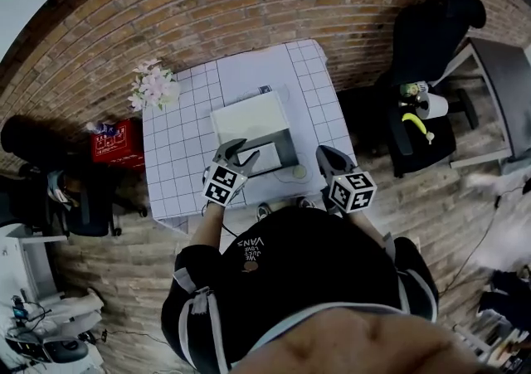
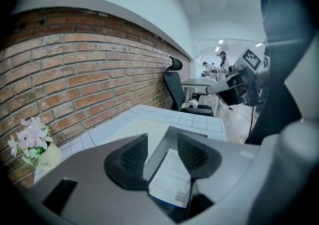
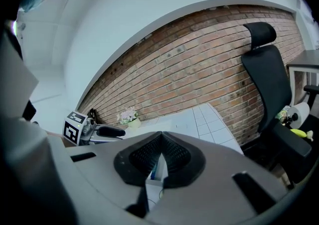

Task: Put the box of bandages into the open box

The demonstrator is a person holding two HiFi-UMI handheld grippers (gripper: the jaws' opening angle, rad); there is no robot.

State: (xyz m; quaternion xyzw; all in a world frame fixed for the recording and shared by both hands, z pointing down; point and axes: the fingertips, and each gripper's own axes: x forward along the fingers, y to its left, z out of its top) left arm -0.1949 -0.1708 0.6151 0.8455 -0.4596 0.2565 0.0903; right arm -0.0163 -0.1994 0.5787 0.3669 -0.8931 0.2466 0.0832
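Note:
On the white gridded table (image 1: 178,157) stands the open box (image 1: 280,142), a grey tray with its white lid (image 1: 249,118) tipped back. The box of bandages (image 2: 172,181), white with fine print, lies down inside that tray. My left gripper (image 1: 241,151) (image 2: 162,137) hangs above it, open, and the pads touch nothing. My right gripper (image 1: 326,153) (image 3: 160,135) hovers at the tray's right end with its jaws meeting at the tips and nothing held. A white and blue sliver shows below its pads.
A pot of pink flowers (image 1: 153,86) (image 2: 31,141) stands at the table's far left corner. A small round thing (image 1: 299,172) lies near the front edge. A red crate (image 1: 116,142) sits on the floor to the left, and black chairs (image 1: 427,41) and a desk (image 1: 506,86) stand on the right.

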